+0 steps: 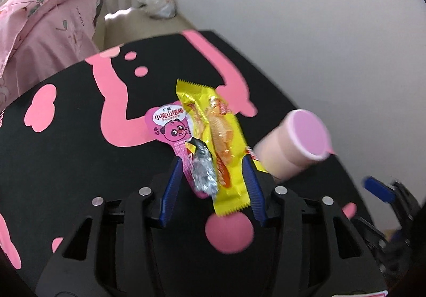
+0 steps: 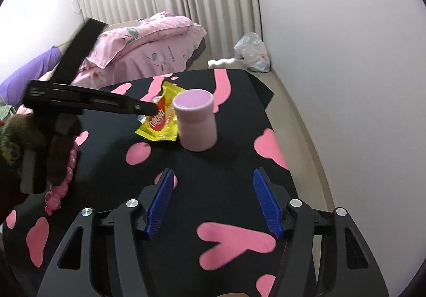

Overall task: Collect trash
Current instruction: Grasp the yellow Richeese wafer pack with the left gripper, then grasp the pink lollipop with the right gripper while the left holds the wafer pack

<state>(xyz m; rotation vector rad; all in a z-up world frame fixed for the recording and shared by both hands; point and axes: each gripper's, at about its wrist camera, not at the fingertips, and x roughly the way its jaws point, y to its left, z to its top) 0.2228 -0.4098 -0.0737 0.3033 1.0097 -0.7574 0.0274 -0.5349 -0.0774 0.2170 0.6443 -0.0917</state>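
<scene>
Three wrappers lie on the table (image 1: 66, 164): one yellow (image 1: 226, 142), one pink (image 1: 170, 126), one silver (image 1: 203, 169); one pink canister (image 2: 196, 121).

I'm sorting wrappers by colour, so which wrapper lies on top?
The yellow wrapper lies on top; it overlaps the pink bear-printed wrapper and the crumpled silver wrapper.

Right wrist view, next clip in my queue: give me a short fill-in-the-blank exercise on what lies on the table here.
1. The pink lidded cup stands ____ on the black table.
2. The wrapper beside the cup is mainly ____.
3. Between the blue pads of the right tool there is ____.
4. The table's blotches are coloured ____.

Missing words: upright; yellow; nothing; pink
</scene>
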